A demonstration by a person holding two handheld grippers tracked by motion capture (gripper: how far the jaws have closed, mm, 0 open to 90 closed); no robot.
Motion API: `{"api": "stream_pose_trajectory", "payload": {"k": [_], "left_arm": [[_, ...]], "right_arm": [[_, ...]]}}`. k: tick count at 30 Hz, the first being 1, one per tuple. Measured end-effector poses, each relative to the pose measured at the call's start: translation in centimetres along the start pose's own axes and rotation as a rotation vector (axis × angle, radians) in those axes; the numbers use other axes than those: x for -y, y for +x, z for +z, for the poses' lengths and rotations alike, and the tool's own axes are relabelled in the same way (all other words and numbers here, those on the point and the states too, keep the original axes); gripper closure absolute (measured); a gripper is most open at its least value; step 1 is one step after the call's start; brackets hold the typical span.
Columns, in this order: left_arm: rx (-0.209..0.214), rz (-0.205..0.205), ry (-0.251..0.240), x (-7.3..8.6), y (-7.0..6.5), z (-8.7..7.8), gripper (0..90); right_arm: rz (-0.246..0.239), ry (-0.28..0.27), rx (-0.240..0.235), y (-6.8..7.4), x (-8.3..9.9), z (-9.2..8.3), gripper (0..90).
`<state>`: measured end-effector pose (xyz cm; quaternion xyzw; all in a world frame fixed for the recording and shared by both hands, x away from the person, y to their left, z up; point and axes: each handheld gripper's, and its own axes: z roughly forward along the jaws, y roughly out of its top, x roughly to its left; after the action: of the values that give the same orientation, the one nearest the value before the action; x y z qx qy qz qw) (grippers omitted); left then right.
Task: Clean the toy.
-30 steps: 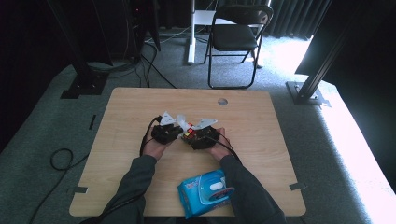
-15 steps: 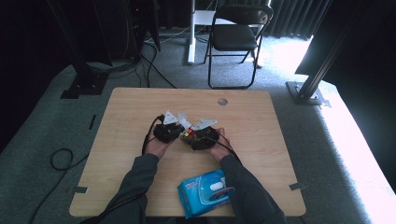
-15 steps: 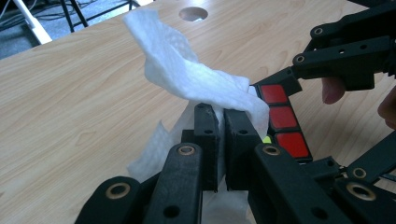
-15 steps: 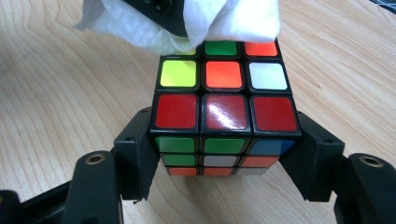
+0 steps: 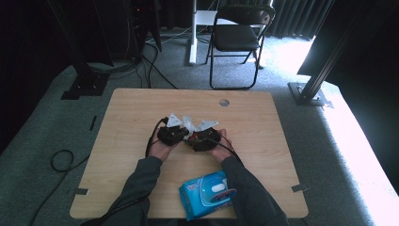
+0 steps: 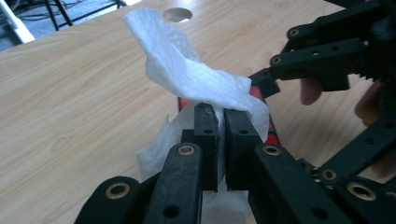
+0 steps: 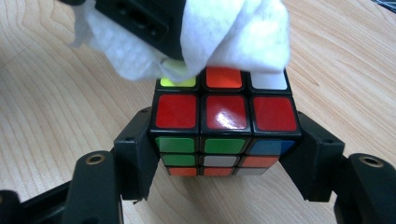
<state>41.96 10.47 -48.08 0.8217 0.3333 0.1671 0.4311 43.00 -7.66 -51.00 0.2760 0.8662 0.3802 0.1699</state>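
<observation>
The right gripper (image 7: pixel 224 154) is clamped on a scrambled plastic puzzle cube with coloured stickers on a black frame (image 7: pixel 224 135), its pads pressing two opposite side faces, holding it just above the middle of the light wooden table (image 5: pixel 131 117). The left gripper (image 6: pixel 222 135) has its jaws pinched together on a thin white wet wipe (image 6: pixel 191 74), which drapes over the cube's top face.

The cube is probably light, rigid and glossy, so it could slip under side pressure; a flat-face grip across the middle layer suits it (corners would let the layers twist). The wipe is limp and tears easily; it is best held in a bunched fold. A blue soft wipe packet (image 5: pixel 209 195) lies near the table's near edge.
</observation>
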Motion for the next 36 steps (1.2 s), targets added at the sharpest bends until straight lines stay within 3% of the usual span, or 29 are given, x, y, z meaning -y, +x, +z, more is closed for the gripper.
{"api": "stream_pose_trajectory", "payload": {"k": [8, 23, 36], "left_arm": [[0.022, 0.032, 0.003, -0.2, -0.9, 0.2, 85.5], [0.081, 0.034, -0.008, -0.5, -1.7, 0.3, 85.5], [0.039, 0.020, -0.012, -0.7, -0.7, 0.3, 85.4]], "right_arm": [[0.005, -0.004, 0.004, -0.1, 0.0, 0.0, 34.4], [0.014, -0.016, 0.003, -0.1, 0.0, -0.2, 34.4], [-0.010, -0.023, -0.013, 0.1, 0.0, -0.2, 34.4]]}}
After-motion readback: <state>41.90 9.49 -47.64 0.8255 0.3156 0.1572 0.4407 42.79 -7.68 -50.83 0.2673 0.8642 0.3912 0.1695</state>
